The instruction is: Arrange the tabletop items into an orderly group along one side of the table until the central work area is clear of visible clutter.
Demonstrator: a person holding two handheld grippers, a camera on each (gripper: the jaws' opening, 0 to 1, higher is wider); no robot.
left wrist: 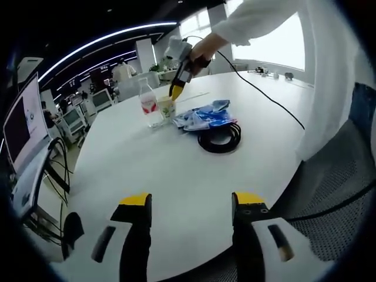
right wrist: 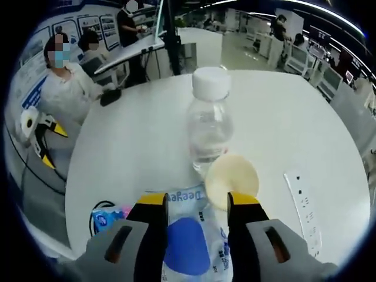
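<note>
Two claws | left claw (left wrist: 191, 202) wide, empty | right claw (right wrist: 192, 200) wide over blue packet (right wrist: 187, 244)

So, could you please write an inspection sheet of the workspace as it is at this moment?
Surface: white table, near part bare.
Job's things: clear bottle upright, white cap; cup beside it; blue packets next to them.
Clutter: coiled black cable beside the packets; white power strip near the edge.
Grippers: left tool open, low over the near edge; right tool open, above the packets, close to the cup.
Cables: black cord crosses the table.
Surroundings: mesh chair, monitor, people at other desks.
</note>
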